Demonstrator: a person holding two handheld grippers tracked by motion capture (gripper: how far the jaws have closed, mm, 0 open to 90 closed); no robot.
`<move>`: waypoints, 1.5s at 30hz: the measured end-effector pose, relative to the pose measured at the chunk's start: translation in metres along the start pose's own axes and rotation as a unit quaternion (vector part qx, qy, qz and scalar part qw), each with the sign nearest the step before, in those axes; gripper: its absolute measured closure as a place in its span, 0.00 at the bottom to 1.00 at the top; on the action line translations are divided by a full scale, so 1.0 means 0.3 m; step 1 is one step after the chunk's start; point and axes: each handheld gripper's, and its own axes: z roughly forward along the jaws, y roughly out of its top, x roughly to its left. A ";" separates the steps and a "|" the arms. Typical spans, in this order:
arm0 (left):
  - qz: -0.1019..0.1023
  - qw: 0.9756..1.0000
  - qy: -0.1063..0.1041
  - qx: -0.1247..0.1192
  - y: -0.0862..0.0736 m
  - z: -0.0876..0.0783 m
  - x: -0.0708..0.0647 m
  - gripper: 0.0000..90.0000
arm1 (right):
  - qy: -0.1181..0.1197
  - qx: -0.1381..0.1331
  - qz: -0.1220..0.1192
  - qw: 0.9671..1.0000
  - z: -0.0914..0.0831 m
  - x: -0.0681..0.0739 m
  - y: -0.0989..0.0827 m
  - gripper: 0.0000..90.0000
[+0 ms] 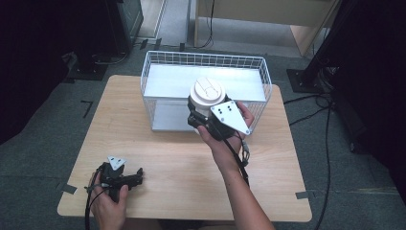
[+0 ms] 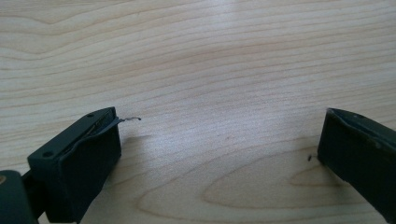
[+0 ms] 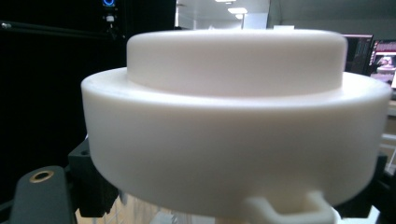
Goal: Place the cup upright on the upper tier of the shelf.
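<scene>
— While the left gripper point(image 1: 136, 176) sits low on the near-left part of the wooden table point(image 1: 158, 158), have a look at the other side: the right gripper point(image 1: 200, 120) has a white lidded cup point(image 1: 207, 96) up off the surface.

— Clamped on it?

— Yes, the jaws are pressed against the cup's sides just under the lid, one black pad at each edge of the cup point(image 3: 233, 130) in the right gripper view. The cup stands upright in that grip.

— And where is it hanging, exactly?

— Over the front edge of the white wire basket point(image 1: 158, 60), which stands on the far half of the table. From the high view the cup overlaps the basket's near rim; whether it is inside or just in front, I cannot tell.

— Back to the left hand?

— Its jaws stand wide apart, bare tabletop point(image 2: 210, 70) between them, and nothing gripped. The two grippers are well apart from each other.
</scene>
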 end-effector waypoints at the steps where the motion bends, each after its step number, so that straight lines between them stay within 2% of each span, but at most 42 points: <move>1: 0.000 1.000 0.000 0.000 0.000 0.000 0.000 0.00 | -0.001 -0.002 -0.002 1.000 0.005 -0.001 0.007 0.16; 14: 0.001 1.000 0.000 0.001 0.000 -0.001 0.000 0.00 | -0.031 -0.027 -0.011 0.999 0.085 -0.028 0.104 0.16; 22: -0.002 1.000 -0.001 0.001 0.000 0.000 -0.001 0.00 | -0.047 -0.032 -0.034 0.998 0.165 -0.045 0.147 0.16; 27: 0.000 1.000 0.000 0.001 0.000 0.000 0.000 0.00 | -0.060 -0.028 -0.036 0.997 0.230 -0.069 0.146 0.16; 35: -0.001 1.000 -0.001 0.001 0.000 0.000 0.000 0.00 | -0.090 -0.007 -0.030 0.995 0.326 -0.118 0.129 0.16; 42: -0.001 1.000 0.000 0.000 0.000 0.000 0.000 0.00 | -0.100 0.003 -0.010 0.995 0.376 -0.156 0.115 0.16; 45: -0.001 1.000 0.000 0.000 0.000 0.000 0.000 0.00 | -0.106 0.007 -0.008 0.994 0.385 -0.164 0.106 0.16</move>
